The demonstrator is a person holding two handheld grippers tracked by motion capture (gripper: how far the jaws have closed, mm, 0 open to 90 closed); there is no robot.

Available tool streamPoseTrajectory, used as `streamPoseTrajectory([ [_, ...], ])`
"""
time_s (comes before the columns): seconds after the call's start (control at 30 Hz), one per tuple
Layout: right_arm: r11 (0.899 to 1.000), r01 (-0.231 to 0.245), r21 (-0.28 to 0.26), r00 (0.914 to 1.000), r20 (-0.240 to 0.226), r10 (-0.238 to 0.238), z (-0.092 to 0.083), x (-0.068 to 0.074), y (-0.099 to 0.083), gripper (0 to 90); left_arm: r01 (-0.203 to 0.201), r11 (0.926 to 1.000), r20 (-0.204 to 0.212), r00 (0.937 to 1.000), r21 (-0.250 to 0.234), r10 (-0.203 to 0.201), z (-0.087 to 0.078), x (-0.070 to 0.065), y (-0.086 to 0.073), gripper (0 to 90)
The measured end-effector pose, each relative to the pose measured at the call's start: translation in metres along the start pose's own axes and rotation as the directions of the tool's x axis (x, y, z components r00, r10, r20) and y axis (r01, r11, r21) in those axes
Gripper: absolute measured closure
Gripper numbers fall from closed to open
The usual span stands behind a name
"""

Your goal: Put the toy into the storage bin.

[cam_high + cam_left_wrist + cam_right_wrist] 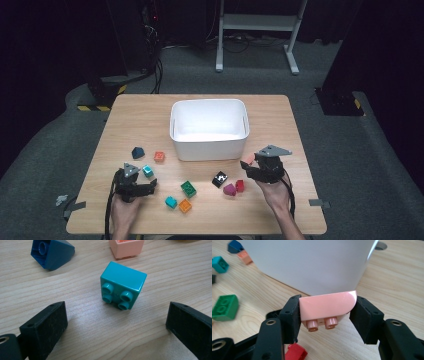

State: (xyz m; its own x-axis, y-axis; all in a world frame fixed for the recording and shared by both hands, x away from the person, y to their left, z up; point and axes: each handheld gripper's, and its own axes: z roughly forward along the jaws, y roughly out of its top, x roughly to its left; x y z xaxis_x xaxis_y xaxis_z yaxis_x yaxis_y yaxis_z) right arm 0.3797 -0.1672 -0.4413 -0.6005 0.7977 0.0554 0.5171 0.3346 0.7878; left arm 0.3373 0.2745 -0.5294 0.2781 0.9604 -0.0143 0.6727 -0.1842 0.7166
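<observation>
You have the pink curved brick (327, 307) clamped between the jaws of your right hand-held gripper (325, 315), lifted off the table (150, 112) just in front of the white bin (209, 129); the bin looks empty, so I judge the sorting barely begun, with this brick not yet dropped in; your left hand-held gripper (116, 326) stands apart around nothing, the teal brick (122, 283) lying just beyond its jaws; the high view adds the green brick (188, 188), orange brick (185, 205) and others still loose.
</observation>
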Motion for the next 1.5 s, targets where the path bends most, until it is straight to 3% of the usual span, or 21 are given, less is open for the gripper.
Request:
streamPoseTrajectory([
  [0.33,0.998,0.029,-0.050,0.9988,-0.037,-0.031,-0.020,0.001,0.025,43.8,0.002,1.0000,-0.004,1.0000,-0.001,-0.002,0.000,0.000,0.000,4.5],
  [0.8,0.992,0.051,-0.115,0.9974,-0.045,-0.057,-0.032,0.002,0.070,43.8,0.003,1.0000,-0.005,1.0000,-0.002,-0.003,0.000,0.000,0.000,4.8],
  [1.03,0.993,0.058,-0.108,0.9965,-0.054,-0.064,-0.016,0.003,0.090,43.7,0.001,1.0000,-0.006,1.0000,-0.003,-0.001,0.000,0.001,0.000,5.2],
  [1.5,0.998,0.025,-0.061,0.9984,-0.048,-0.028,0.017,-0.007,0.101,43.6,-0.004,1.0000,-0.008,1.0000,0.001,0.004,-0.001,0.001,0.000,5.6],
])
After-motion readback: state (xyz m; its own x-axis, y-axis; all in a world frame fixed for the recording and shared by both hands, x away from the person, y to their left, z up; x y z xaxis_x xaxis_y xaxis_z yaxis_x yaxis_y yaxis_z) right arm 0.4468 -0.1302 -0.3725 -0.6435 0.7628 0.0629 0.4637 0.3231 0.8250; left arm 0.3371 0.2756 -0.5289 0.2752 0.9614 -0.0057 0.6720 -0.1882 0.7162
